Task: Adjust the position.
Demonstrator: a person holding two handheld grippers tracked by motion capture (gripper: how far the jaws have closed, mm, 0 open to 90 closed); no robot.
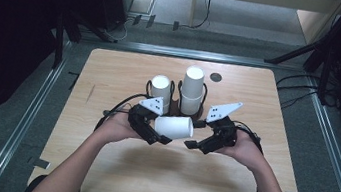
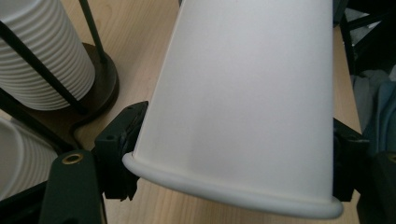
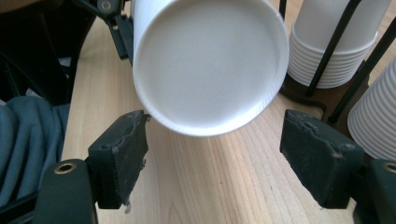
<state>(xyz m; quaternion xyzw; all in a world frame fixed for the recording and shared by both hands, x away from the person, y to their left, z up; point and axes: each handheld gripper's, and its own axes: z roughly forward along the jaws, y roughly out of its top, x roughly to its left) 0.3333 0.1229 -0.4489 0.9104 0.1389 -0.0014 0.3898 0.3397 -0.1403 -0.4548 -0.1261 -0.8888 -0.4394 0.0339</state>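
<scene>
We see left gripper [image 1: 163, 136] pinching paper cup [image 1: 174, 126] sideways; right gripper [image 1: 194, 143] jaws spread, one seemingly brushing cup base.

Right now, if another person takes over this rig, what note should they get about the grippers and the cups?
Left hand-held gripper: shut on the single white cup, held sideways above the table, base toward the right.
Right hand-held gripper: open, jaws either side of the cup's base, not yet gripping.
Two cup stacks stand in the black holder behind.
Done: one cup is out of the stacks.
Left: probably the handover to the right gripper.
</scene>
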